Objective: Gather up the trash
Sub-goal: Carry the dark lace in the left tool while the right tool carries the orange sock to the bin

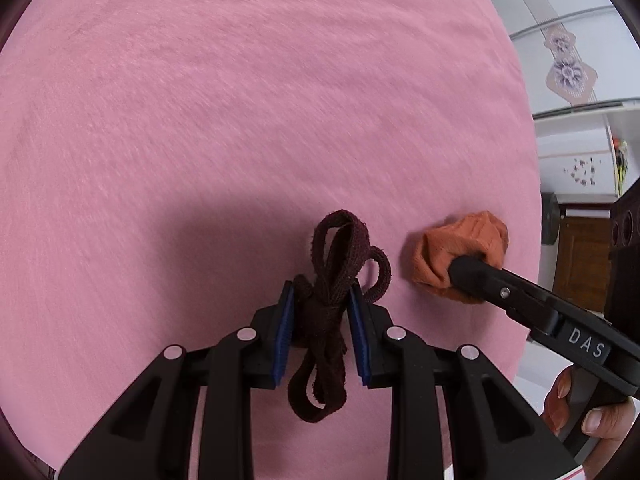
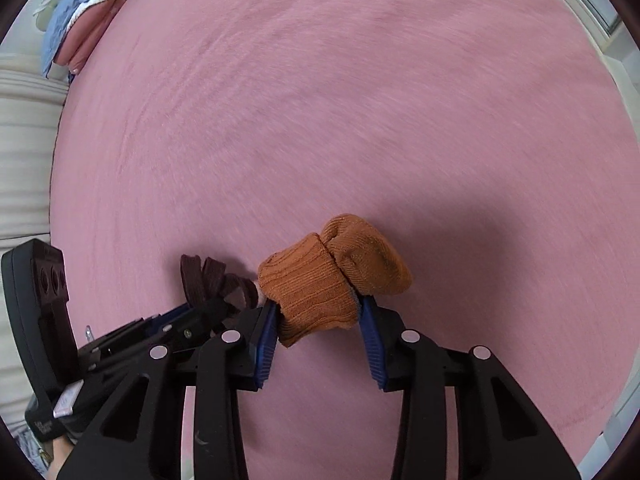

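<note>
A knotted dark maroon cloth strap (image 1: 340, 248) hangs between the blue pads of my left gripper (image 1: 321, 296), which is shut on it just above the pink blanket (image 1: 240, 100). Its loops stick out above and below the pads. To its right, a bunched orange sock (image 1: 460, 236) is held by my right gripper (image 1: 468, 268). In the right wrist view the sock (image 2: 332, 272) sits between both blue pads of the right gripper (image 2: 319, 306), which press its ribbed cuff. The left gripper (image 2: 200, 312) with the strap (image 2: 208, 276) shows close by at the left.
The pink blanket (image 2: 320, 100) fills both views. Folded blue and pink clothes (image 2: 84, 12) lie at its far left corner beside a cream padded surface (image 2: 24, 140). A white flowered wardrobe (image 1: 564, 72) and a wooden cabinet (image 1: 580, 260) stand beyond the right edge. A hand (image 1: 592, 416) holds the right gripper's handle.
</note>
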Demonstrator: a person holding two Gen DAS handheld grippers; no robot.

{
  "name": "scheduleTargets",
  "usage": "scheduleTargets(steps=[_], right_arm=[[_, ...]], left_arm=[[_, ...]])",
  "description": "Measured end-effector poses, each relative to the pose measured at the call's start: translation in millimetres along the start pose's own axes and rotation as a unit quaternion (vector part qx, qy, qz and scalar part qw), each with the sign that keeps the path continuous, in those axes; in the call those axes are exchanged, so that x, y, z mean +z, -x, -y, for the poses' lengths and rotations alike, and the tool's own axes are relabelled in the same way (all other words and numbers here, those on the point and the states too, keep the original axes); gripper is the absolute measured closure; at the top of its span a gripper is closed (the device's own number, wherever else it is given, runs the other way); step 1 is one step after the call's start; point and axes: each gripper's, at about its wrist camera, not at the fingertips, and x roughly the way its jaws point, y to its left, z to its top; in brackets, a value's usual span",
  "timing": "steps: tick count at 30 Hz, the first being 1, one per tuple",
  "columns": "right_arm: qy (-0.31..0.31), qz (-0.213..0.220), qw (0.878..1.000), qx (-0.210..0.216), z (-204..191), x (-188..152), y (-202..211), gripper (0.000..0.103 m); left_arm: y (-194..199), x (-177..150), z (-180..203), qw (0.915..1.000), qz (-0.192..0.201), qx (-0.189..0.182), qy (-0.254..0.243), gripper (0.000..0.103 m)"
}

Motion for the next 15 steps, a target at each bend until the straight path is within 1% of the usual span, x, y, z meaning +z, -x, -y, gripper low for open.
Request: scheduleTargets(steps=[2, 7, 10, 15], right_arm=[[-0.010, 0.003, 1.000, -0.004, 6.9, -13.9, 4.8, 0.066], [-0.049, 0.013, 0.999, -0.005, 45.6, -50.7, 22.8, 0.066], [-0.075, 0.018, 0.997, -0.003, 69.2, -64.3, 33.7, 0.066], [-0.120, 0.024, 0.993, -0.001, 114.7, -99.7, 52.8, 0.066]], left_arm=[[-3.4, -13.4, 12.5, 0.9999, -0.008, -0.002, -0.009, 0.077], [-15.7, -47.0, 45.8, 0.9991, -0.030, -0.013, -0.025, 0.077], [-25.6, -68.1, 73.3, 0.9980, -0.043, -0.015, -0.043, 0.077], [-43.9, -100.9, 121.1, 0.9949, -0.067, -0.020, -0.073, 0.077]])
